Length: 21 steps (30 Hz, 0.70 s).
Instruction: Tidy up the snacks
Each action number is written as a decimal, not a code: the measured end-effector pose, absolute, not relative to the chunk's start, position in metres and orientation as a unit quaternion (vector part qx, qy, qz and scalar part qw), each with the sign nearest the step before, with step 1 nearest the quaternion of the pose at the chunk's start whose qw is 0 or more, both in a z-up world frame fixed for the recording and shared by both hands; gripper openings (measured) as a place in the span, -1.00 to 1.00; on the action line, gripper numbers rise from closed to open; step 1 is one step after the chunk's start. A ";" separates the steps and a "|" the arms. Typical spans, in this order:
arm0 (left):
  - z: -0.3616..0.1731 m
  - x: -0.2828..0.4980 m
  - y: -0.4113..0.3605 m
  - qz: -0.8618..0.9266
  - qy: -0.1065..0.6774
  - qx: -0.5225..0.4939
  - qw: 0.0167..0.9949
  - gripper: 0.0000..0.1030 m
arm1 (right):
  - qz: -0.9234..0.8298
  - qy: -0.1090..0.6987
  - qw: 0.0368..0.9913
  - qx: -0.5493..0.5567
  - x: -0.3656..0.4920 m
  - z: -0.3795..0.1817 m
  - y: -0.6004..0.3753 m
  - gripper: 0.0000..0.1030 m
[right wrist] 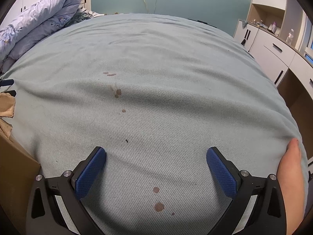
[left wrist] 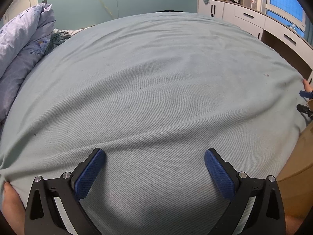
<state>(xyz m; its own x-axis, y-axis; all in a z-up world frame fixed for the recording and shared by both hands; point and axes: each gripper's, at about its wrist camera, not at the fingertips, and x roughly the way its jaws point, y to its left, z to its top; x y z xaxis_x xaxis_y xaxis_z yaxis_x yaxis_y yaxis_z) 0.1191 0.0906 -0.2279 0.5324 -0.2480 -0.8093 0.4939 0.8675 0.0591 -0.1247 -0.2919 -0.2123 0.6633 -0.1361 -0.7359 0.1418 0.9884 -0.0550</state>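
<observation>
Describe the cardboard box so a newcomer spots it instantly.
Start at the bed with its pale green sheet. The box stands against its near edge, between the two hand-held grippers. It is the only brown thing there, with torn flaps on top.

Bare bed sheet (right wrist: 156,58), cardboard box (right wrist: 15,166) leftward

The cardboard box (left wrist: 293,156) beside the bed (left wrist: 156,88) is cut off by the right edge of the left wrist view, so its contents cannot be seen. In the right wrist view it (right wrist: 13,156) runs off the left edge. The folded quilt (right wrist: 39,23) at the bed's far left is also cropped. Small bottles (right wrist: 289,35) on the cabinet beyond the bed are too small to tell apart.
</observation>
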 end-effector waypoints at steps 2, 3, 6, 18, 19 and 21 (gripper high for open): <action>-0.228 0.119 0.091 -0.215 0.433 0.141 0.864 1.00 | -0.076 0.404 0.912 0.003 -0.114 -0.203 -0.288 1.00; -0.228 0.119 0.090 -0.215 0.433 0.141 0.864 1.00 | -0.076 0.404 0.912 0.003 -0.113 -0.202 -0.287 1.00; -0.228 0.119 0.091 -0.215 0.433 0.141 0.864 1.00 | -0.075 0.405 0.911 0.002 -0.114 -0.200 -0.286 1.00; -0.229 0.119 0.091 -0.215 0.433 0.141 0.864 1.00 | -0.073 0.409 0.910 0.001 -0.128 -0.183 -0.285 1.00; -0.228 0.119 0.091 -0.215 0.433 0.141 0.864 1.00 | -0.073 0.409 0.909 0.001 -0.128 -0.181 -0.285 1.00; -0.229 0.119 0.090 -0.215 0.433 0.141 0.864 1.00 | -0.072 0.410 0.909 0.001 -0.130 -0.176 -0.285 1.00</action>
<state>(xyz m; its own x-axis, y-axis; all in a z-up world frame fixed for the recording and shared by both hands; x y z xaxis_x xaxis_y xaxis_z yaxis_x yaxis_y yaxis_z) 0.1193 0.0904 -0.2286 0.5332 -0.2489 -0.8085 0.4936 0.8677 0.0585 -0.1299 -0.2849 -0.1765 0.6529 -0.1296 -0.7462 0.1305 0.9898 -0.0577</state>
